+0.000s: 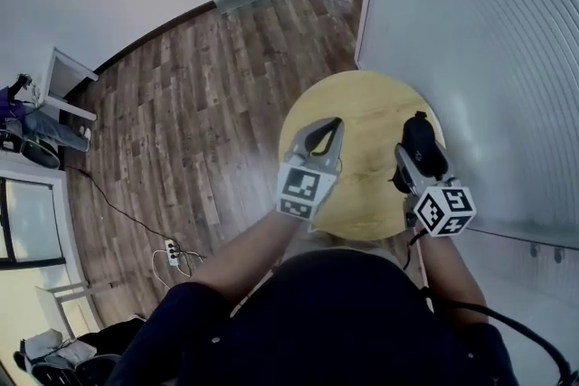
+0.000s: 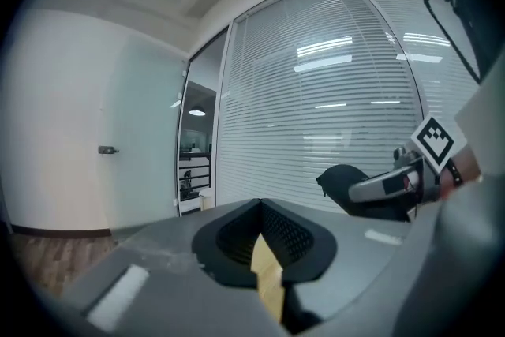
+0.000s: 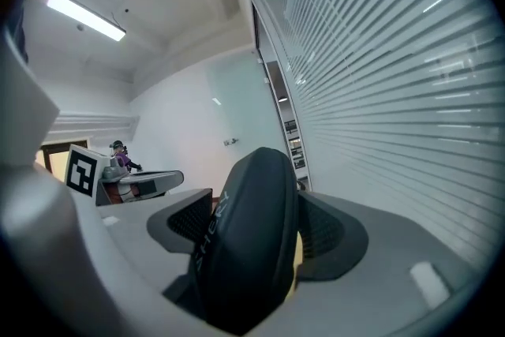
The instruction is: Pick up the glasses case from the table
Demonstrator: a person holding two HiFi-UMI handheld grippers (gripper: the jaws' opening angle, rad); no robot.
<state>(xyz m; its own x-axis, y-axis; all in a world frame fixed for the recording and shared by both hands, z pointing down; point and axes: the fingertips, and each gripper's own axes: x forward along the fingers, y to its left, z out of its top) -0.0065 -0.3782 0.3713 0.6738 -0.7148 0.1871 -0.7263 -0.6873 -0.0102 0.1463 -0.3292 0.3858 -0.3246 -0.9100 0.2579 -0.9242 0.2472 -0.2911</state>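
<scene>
Over the round wooden counter (image 1: 366, 108), the right gripper (image 1: 414, 160) clamps the black glasses case (image 1: 422, 138) between its jaws, while the left gripper (image 1: 327, 136) hovers nearby, jaws closed on nothing.

On my left gripper (image 2: 260, 204) the jaws meet at their tips with nothing between them, and a wedge of pale wooden counter (image 2: 269, 280) shows in the gap below. At the far right, the right gripper (image 2: 377, 187) clamps a black glasses case (image 2: 341, 182). Behind it are white blinds (image 2: 331, 91), with a doorway (image 2: 194, 158) to their left.
</scene>
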